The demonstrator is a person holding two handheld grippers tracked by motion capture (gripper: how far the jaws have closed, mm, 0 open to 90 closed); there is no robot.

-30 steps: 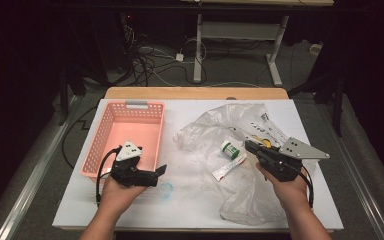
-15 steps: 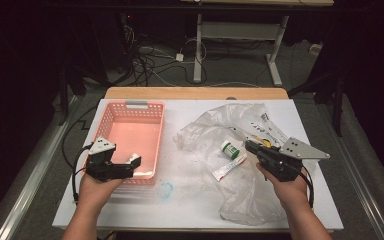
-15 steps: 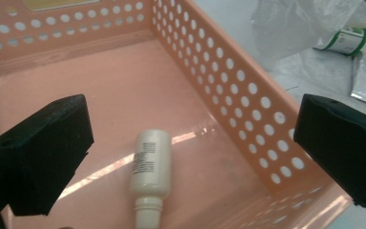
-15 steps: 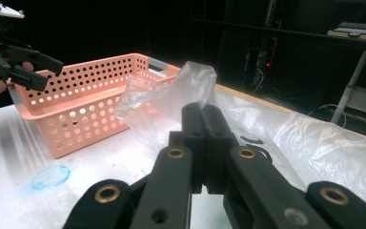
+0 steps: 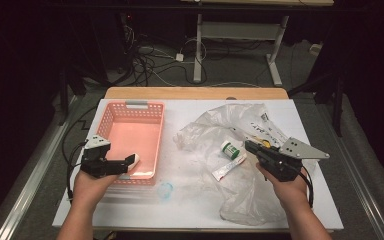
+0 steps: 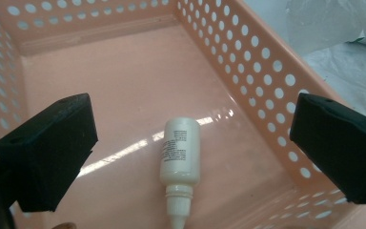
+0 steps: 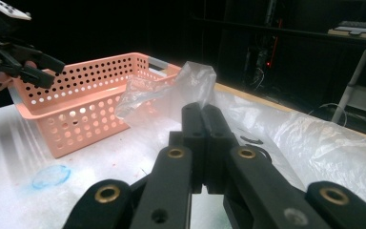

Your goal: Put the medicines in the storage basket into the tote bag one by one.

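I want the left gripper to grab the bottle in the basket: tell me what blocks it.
Nothing visible. The bottle lies on the basket floor, between the left gripper's open fingers and apart from both walls.

A bright overhead light falls on the white worktop (image 5: 195, 200) while the room behind sinks into near black. Glare streaks the floor of the pink basket (image 6: 124, 95) beside the small white bottle (image 6: 180, 155). The black fingers (image 7: 205, 138) of the right gripper loom soft and out of focus; the high view is grainy.
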